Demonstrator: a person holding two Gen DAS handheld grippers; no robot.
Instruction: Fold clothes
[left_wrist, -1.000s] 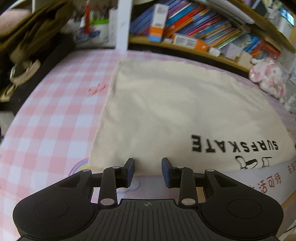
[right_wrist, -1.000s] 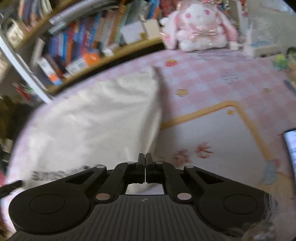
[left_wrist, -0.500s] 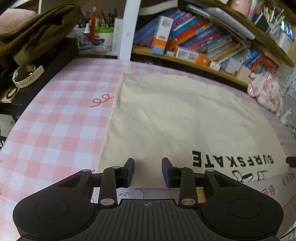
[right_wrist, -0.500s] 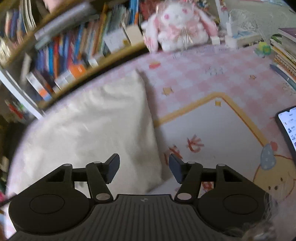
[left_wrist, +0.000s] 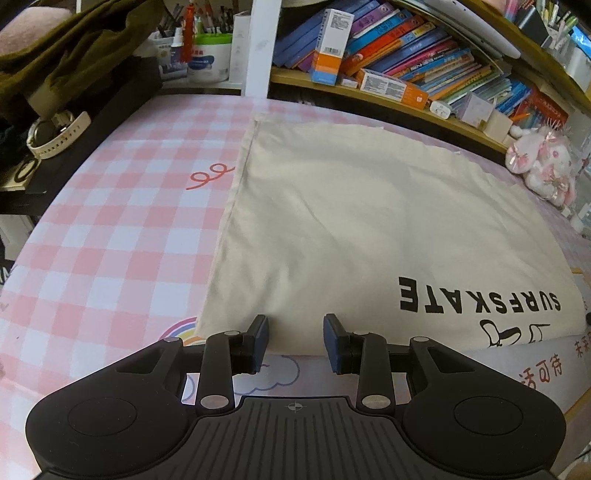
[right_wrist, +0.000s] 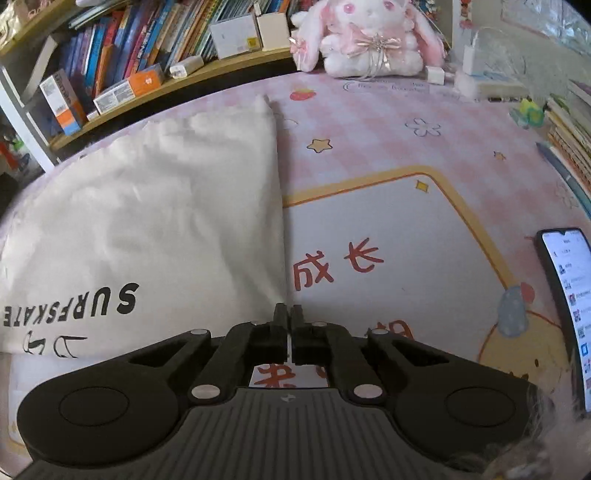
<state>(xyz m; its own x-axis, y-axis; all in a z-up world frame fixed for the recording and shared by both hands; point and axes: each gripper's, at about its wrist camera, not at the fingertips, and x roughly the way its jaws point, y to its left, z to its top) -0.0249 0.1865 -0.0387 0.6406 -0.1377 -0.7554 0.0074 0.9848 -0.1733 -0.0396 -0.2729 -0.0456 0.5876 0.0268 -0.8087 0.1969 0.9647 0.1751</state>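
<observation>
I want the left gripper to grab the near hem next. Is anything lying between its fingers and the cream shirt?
Nothing visible. The left gripper is open right at the near edge of the cream shirt, with only bare pink desk mat under it.

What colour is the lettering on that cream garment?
Black, on the cream garment; the SURFSKATE lettering shows best in the left wrist view.

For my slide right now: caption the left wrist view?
Open left gripper at the near edge of a folded cream SURFSKATE shirt on a pink checked tablecloth.
</observation>
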